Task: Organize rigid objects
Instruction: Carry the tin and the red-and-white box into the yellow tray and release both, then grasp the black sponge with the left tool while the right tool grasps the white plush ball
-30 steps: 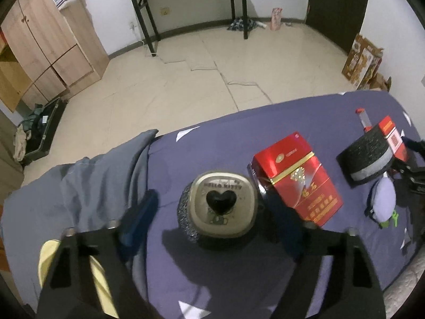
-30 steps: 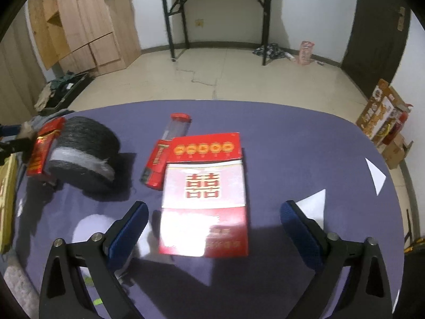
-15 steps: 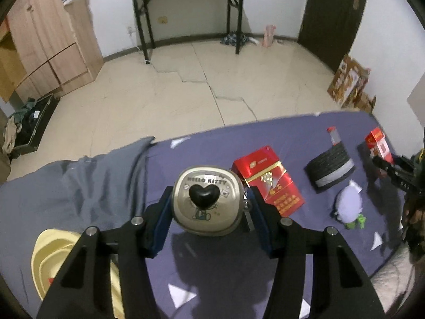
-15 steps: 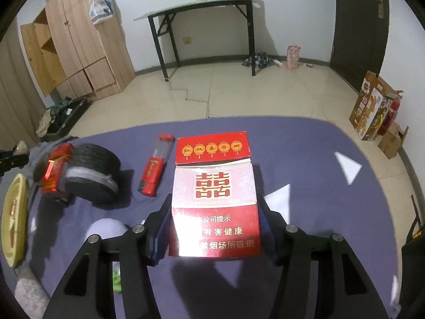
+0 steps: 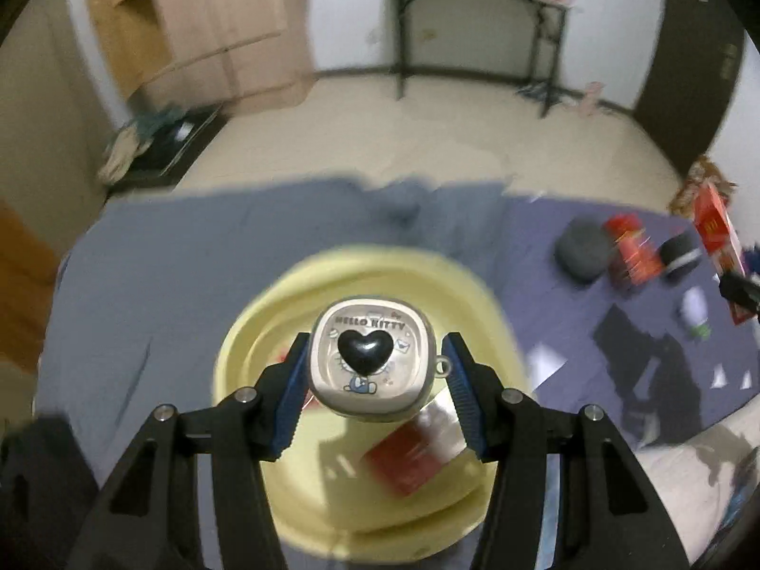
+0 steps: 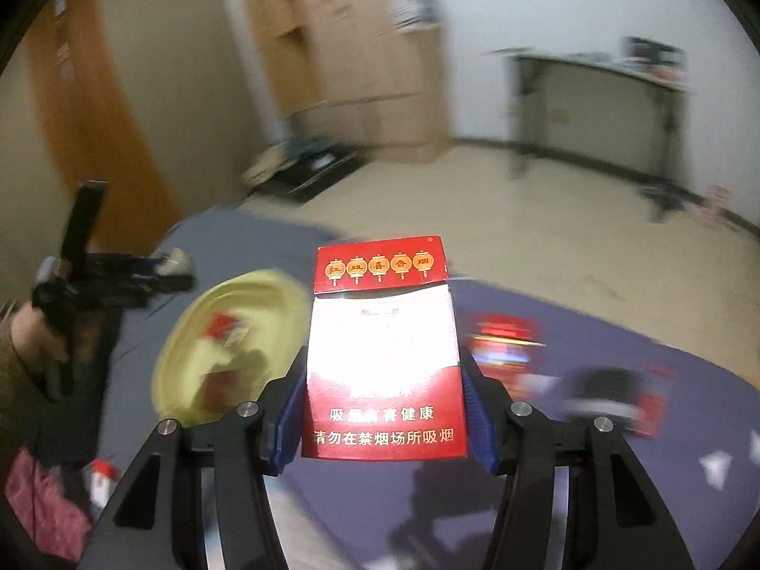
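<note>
Hello Kitty case (image 5: 372,361): rounded, cream, black heart on its lid; clamped between the blue pads of the left hand-held gripper (image 5: 375,380), centre of the left wrist frame, held in the air above the yellow basin (image 5: 266,323)

Red cigarette carton (image 6: 382,361): flat box, white middle band, gold lanterns along its top; gripped on both long sides by the right hand-held gripper (image 6: 382,408), centre of the right wrist frame, lifted off the surface

Yellow basin: round, lying on grey cloth (image 5: 190,256) at lower centre of the left wrist frame; holds a red-and-silver pack (image 5: 418,446) just right of its middle

Purple cover (image 5: 570,332): right half of the left wrist frame; carries a dark round item (image 5: 583,249), a red box (image 5: 634,256) and a second dark roll (image 5: 680,252) in the upper right, all blurred

Room: wooden wardrobe (image 5: 199,23) upper left, black-legged table (image 5: 479,23) upper centre, dark door (image 5: 698,47) upper right, pale floor
</note>
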### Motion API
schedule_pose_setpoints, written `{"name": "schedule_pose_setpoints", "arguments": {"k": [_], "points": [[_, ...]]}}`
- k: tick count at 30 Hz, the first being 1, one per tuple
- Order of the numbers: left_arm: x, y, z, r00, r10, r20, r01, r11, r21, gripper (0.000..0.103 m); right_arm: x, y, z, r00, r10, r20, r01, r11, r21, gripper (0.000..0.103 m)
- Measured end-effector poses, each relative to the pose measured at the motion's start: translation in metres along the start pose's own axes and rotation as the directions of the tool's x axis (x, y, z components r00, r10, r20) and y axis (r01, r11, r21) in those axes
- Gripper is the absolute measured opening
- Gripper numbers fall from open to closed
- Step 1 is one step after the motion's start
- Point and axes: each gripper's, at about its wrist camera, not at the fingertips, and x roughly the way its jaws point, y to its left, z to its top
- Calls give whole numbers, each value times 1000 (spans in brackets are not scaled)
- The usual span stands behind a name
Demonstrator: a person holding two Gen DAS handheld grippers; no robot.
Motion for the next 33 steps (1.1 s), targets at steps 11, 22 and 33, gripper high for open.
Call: {"name": "schedule_pose_setpoints", "arguments": {"k": [11, 22, 33], "points": [[99, 42, -72, 980, -3, -199, -6, 999, -47, 56, 193, 122, 6, 957, 23, -289, -98, 964, -248, 56], [111, 39, -65, 980, -40, -197, 25, 997, -78, 58, 254, 154, 4, 937, -82, -340, -34, 946, -324, 58], [46, -19, -6, 990, -120, -71, 115, 991, -72, 103, 93, 42, 17, 989, -103, -104, 99, 994, -39, 103]]}}
